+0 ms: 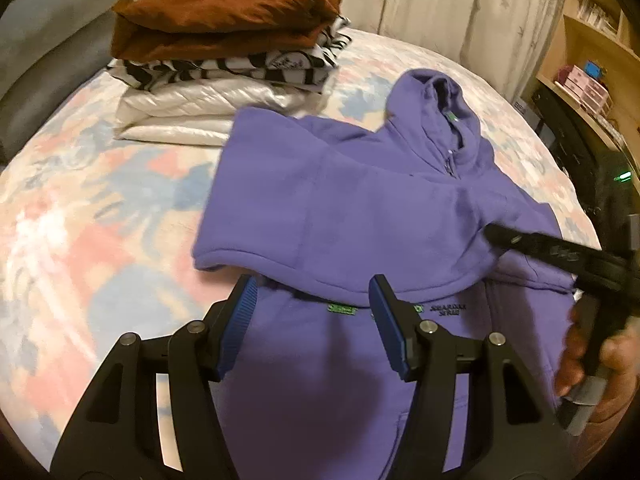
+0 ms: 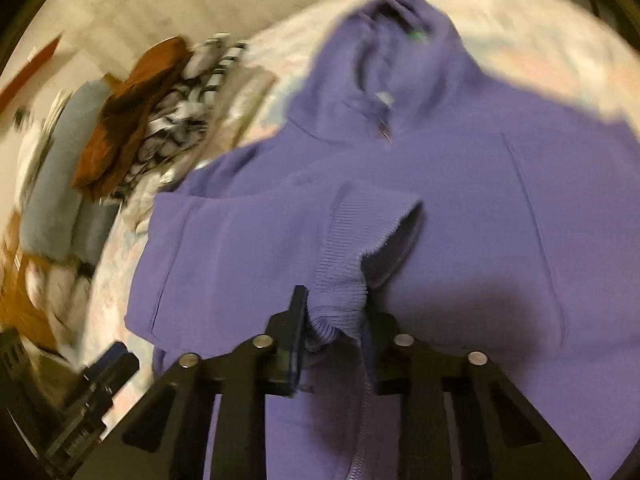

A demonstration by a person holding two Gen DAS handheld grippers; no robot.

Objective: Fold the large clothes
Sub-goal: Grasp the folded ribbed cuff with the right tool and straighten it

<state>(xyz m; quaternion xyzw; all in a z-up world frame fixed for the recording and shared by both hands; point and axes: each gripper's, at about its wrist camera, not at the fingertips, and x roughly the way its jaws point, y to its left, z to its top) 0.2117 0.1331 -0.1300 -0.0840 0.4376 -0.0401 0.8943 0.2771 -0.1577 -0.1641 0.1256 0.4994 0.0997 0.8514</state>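
Note:
A purple zip hoodie [image 1: 360,208] lies face up on the bed, hood toward the far side, with one sleeve folded across its chest. My left gripper [image 1: 314,306] hovers open over the lower front of the hoodie, and nothing sits between its blue pads [image 1: 240,312]. In the blurred right wrist view my right gripper [image 2: 334,324] is shut on the ribbed sleeve cuff [image 2: 344,272], which bunches up between the fingers above the hoodie [image 2: 480,200]. The right gripper [image 1: 508,238] also shows at the right edge of the left wrist view, held by a hand [image 1: 600,360]. The left gripper [image 2: 114,362] appears at the lower left.
A stack of folded clothes [image 1: 224,40] stands at the back left of the bed: brown on top, a black-and-white print, then white padded fabric. A grey pillow [image 1: 48,48] lies left of it. The floral bedspread [image 1: 100,208] is bare to the left. Wooden shelves [image 1: 592,60] stand at the right.

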